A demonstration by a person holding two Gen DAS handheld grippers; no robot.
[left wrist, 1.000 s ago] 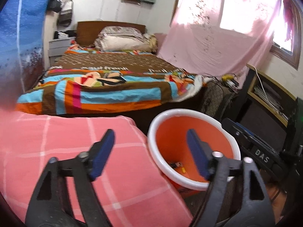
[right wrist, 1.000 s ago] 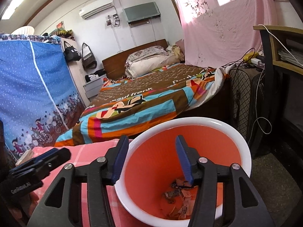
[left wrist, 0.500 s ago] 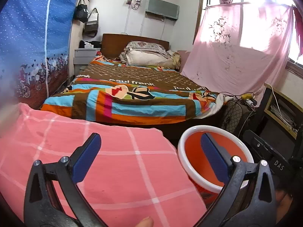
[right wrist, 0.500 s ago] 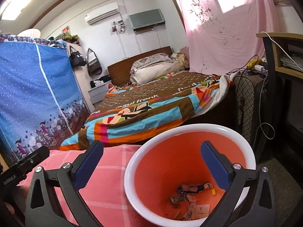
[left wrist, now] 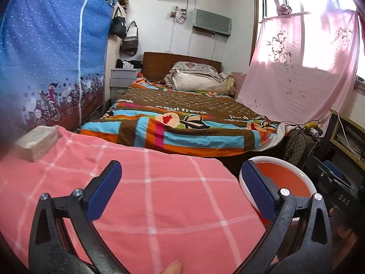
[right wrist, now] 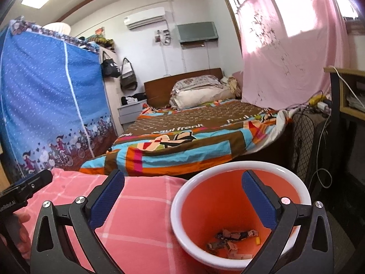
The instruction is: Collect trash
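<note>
An orange bin with a white rim (right wrist: pixel 239 173) stands beside the pink checked cloth (right wrist: pixel 141 207); several scraps of trash (right wrist: pixel 232 239) lie at its bottom. My right gripper (right wrist: pixel 182 196) is wide open above the bin's near edge, nothing between its blue pads. In the left wrist view my left gripper (left wrist: pixel 180 189) hangs wide open and empty over the pink cloth (left wrist: pixel 159 196), with the bin (left wrist: pixel 280 175) behind its right finger. The left gripper's body (right wrist: pixel 25 189) shows at the right wrist view's left edge.
A pale flat box (left wrist: pixel 36 141) lies on the cloth's far left corner. Beyond is a bed with a striped blanket (left wrist: pixel 182 125), a blue fabric wardrobe (left wrist: pixel 45 57) at left, and a fan, cables and a desk (right wrist: pixel 342 125) at right.
Both grippers opened wide. The left one swung left, off the bin and over the pink cloth, bringing the pale box into view. The right one drew back and slightly left from the bin.
</note>
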